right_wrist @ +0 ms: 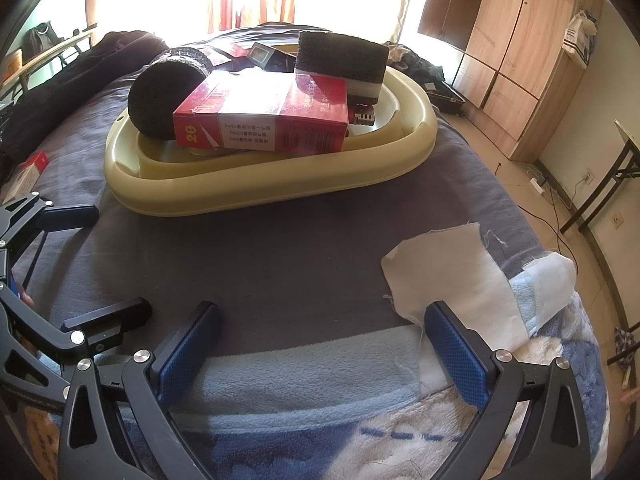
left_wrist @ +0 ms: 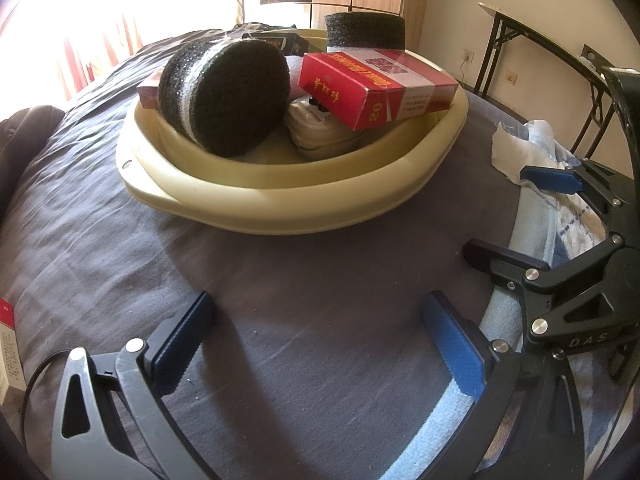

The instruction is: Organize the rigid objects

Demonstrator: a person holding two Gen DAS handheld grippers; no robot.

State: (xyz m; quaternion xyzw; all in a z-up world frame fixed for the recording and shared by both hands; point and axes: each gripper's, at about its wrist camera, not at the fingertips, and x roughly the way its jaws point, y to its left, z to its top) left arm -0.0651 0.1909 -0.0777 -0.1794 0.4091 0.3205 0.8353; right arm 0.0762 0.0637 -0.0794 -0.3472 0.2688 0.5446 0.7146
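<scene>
A cream plastic basin (left_wrist: pixel 280 196) (right_wrist: pixel 248 196) rests on the grey bedsheet ahead of both grippers. Inside it lie a round black foam puck (left_wrist: pixel 224 96) (right_wrist: pixel 160 96), a large red box (left_wrist: pixel 372 84) (right_wrist: pixel 264 116), a second black foam block (left_wrist: pixel 364 30) (right_wrist: pixel 340 58) at the back, a white item (left_wrist: pixel 320 132) under the box and a small dark box (right_wrist: pixel 264 56). My left gripper (left_wrist: pixel 316 344) is open over bare sheet, short of the basin. Over the blanket edge my right gripper (right_wrist: pixel 324 344) is open and holds nothing.
A small red-and-white box (right_wrist: pixel 28 172) (left_wrist: pixel 8 344) lies on the sheet at the left. White cloth pieces (right_wrist: pixel 452 280) (left_wrist: pixel 508 148) and a blue blanket (right_wrist: pixel 360 432) cover the bed's near right corner. A folding table (right_wrist: pixel 616 176) and wardrobe (right_wrist: pixel 508 52) stand beyond the bed.
</scene>
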